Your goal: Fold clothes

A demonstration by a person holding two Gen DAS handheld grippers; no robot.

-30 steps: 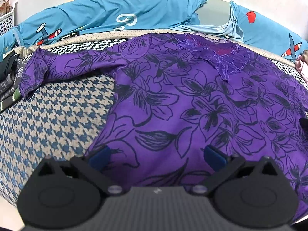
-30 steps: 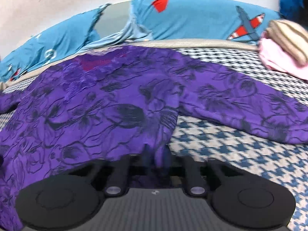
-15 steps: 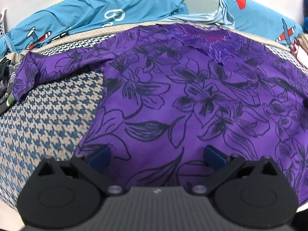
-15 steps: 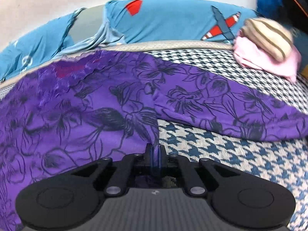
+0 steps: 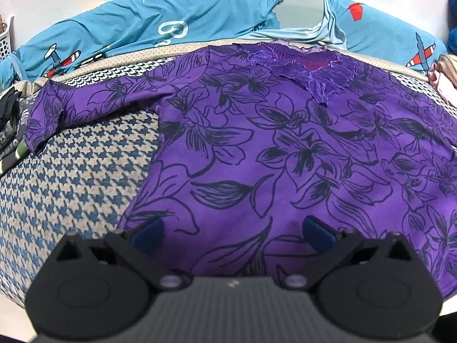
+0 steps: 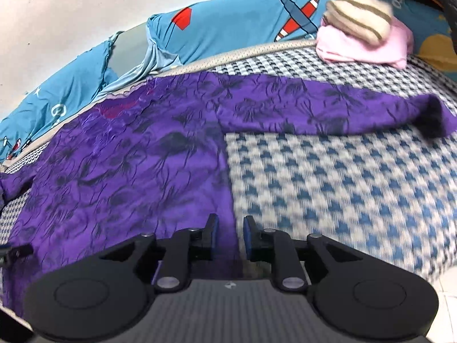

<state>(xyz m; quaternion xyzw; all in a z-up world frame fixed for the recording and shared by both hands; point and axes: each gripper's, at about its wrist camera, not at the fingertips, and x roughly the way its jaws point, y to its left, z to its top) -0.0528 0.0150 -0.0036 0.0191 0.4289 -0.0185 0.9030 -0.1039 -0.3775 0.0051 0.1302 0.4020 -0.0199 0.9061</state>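
Right wrist view: right claw (image 6: 230,235) low over the near hem, jaws opening, pads a narrow gap apart, purple shirt (image 6: 128,171) edge lying between them but no longer pinched. Left wrist view: left claw (image 5: 232,231) spread wide above the hem, nothing gripped, blue fingertips (image 5: 315,230) hovering over the cloth. Shirt spread flat, face up, on the houndstooth bed (image 5: 71,177), both sleeves out to the sides, neckline toward the blue pillow (image 5: 142,25); right sleeve (image 6: 328,108) stretched toward the folded pink pile (image 6: 362,43). Likely risks from here: hem snagging on a pad during withdrawal and dragging a fresh wrinkle into the right side; next grab taking only the top layer, so front and back slide apart in the fold; sleeve cuff, already curled at its tip, rolling under during a fold-in; a wide sweep nudging the pink pile beside the cuff. Slippery-looking knit, prone to shifting under a one-sided pull. Against the earlier frames: right claw then clamped tight on the shirt's side edge with fabric bunched up into it, now released and the edge lying straight and flat; view swung rightward, more bare bed and the whole right sleeve showing. Left claw unchanged, spread as before, shirt slightly smoother beneath it.
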